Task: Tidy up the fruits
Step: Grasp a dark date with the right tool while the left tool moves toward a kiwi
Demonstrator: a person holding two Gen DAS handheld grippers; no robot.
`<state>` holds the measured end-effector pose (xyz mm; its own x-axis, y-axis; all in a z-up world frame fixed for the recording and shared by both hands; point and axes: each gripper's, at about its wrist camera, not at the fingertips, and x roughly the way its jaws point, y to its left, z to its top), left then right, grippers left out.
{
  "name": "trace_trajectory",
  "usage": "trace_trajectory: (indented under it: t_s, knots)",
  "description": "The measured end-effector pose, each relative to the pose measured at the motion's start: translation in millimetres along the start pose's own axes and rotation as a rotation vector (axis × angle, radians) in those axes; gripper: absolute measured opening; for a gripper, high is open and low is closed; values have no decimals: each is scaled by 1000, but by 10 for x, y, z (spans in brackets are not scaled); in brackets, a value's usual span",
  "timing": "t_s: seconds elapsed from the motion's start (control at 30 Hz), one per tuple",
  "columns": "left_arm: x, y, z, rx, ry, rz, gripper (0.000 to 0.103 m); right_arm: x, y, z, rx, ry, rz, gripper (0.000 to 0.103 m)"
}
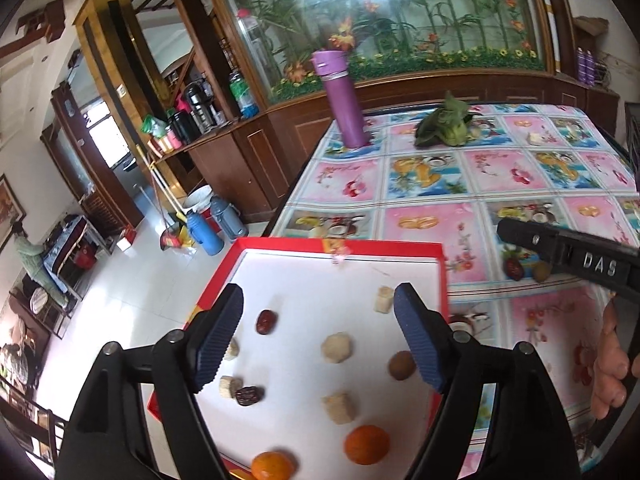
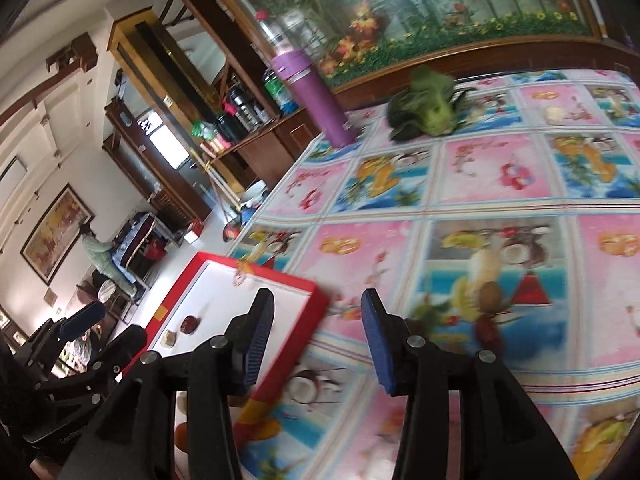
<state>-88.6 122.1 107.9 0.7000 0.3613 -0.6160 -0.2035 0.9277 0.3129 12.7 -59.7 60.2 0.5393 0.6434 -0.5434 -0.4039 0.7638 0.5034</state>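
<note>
A red-rimmed tray [image 1: 443,280] with a white floor lies at the table's near left corner. On it are two red dates [image 1: 265,321], a brown longan [image 1: 401,365], several pale banana chunks [image 1: 337,347] and two oranges [image 1: 367,444]. My left gripper [image 1: 318,338] hovers open above the tray, holding nothing. On the cloth to the right lie a red date [image 1: 513,269] and a longan [image 1: 541,271], under the right gripper's finger [image 1: 568,254]. In the right wrist view my right gripper [image 2: 316,344] is open and empty over the tray's corner [image 2: 316,294], with a date [image 2: 489,330] and a longan [image 2: 490,296] to its right.
A purple flask [image 1: 344,100] stands at the table's far left corner and a green leafy vegetable [image 1: 442,122] lies at the far side. A hand [image 1: 612,364] shows at the right edge. The table's left edge drops to a tiled floor with thermoses.
</note>
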Motion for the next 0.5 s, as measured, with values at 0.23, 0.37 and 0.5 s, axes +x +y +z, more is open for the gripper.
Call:
trace_trajectory:
  t_s: [0.23, 0.37, 0.5]
  knots:
    - [-93, -393, 104, 76, -15, -26, 78, -416, -527, 112, 65, -53, -56, 45]
    - [-136, -568, 127, 109, -17, -39, 78, -619, -826, 177, 116, -88, -105, 45]
    - [-168, -685, 134, 127, -16, -52, 79, -782, -1030, 241, 164, -137, -139, 45]
